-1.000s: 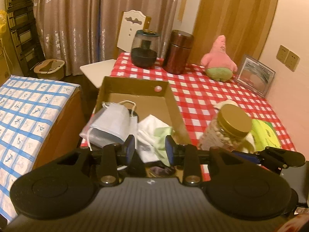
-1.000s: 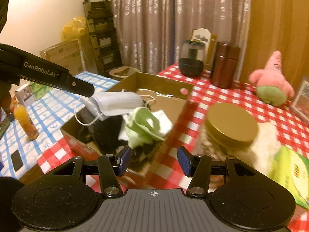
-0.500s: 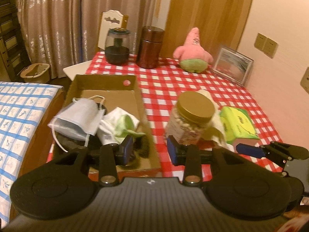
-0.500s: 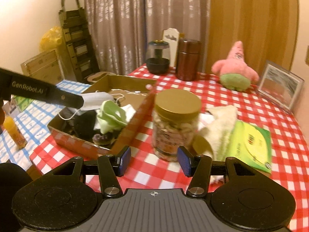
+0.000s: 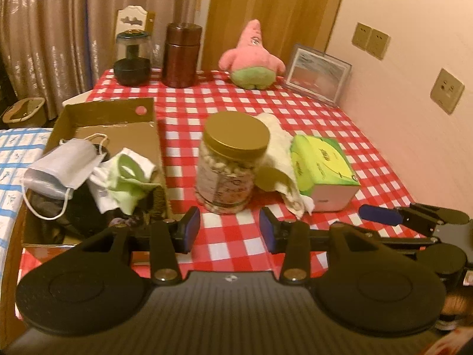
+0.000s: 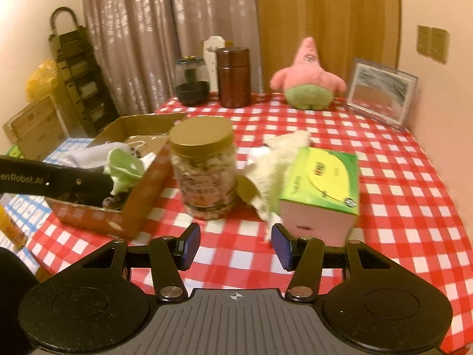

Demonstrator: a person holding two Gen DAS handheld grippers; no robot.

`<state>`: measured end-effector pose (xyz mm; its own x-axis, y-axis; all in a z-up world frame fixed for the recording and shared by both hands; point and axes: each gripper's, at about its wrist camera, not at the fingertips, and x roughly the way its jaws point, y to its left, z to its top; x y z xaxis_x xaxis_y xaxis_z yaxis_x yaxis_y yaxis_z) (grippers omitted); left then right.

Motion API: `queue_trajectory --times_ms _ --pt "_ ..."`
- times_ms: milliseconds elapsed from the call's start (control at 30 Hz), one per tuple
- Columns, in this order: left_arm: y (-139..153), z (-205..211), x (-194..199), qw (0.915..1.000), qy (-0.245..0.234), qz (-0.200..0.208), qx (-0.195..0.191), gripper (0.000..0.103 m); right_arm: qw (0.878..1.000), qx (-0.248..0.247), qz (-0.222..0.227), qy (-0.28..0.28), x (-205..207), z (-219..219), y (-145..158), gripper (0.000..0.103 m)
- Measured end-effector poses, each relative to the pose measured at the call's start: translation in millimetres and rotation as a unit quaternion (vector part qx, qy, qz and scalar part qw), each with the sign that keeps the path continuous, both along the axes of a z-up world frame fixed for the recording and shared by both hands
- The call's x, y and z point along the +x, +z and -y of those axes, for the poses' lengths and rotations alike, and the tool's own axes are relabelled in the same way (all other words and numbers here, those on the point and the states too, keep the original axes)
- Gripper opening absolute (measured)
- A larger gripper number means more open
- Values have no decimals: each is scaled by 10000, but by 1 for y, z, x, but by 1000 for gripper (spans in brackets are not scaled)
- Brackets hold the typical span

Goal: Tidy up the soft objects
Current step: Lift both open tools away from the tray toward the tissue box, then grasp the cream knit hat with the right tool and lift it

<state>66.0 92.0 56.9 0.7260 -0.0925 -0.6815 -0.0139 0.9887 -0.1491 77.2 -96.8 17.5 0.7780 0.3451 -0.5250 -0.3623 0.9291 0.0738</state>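
Holding both tongs empty over the checked cloth, we see the left gripper (image 5: 230,229), whose jaws have just been opening, and the right gripper (image 6: 235,245) standing apart. Our target, the cream cloth (image 6: 275,165), lies crumpled just behind the jar (image 6: 205,168), touching it. It looks light and limp; we judge its loose near corner the best pinch.

Shiny curtains (image 6: 142,44) hang beside wood panelling (image 6: 325,29) and a cream wall (image 5: 414,118).
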Motion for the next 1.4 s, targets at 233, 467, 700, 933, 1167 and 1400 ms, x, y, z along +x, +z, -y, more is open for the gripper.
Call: queue_trajectory --times_ms 233,467,700,933,1167,1400 --pt "0 12 9 9996 -229 -2 133 44 10000 -72 38 -38 5 15 3 53" --pt "7 10 20 9982 -521 46 308 48 9980 -456 263 341 19 17 12 53" --pt "17 -3 38 9948 -850 108 553 64 9859 -1263 529 958 45 9 14 54" --pt "33 -23 67 9915 -1021 243 769 84 9646 -2034 604 1568 80 -13 0 64" --pt "34 -41 111 9876 -1339 184 794 87 9324 -2877 552 2118 111 -36 -25 71" --pt "28 -46 148 9810 -1680 125 966 89 9045 -3366 508 2571 135 -52 -43 77"
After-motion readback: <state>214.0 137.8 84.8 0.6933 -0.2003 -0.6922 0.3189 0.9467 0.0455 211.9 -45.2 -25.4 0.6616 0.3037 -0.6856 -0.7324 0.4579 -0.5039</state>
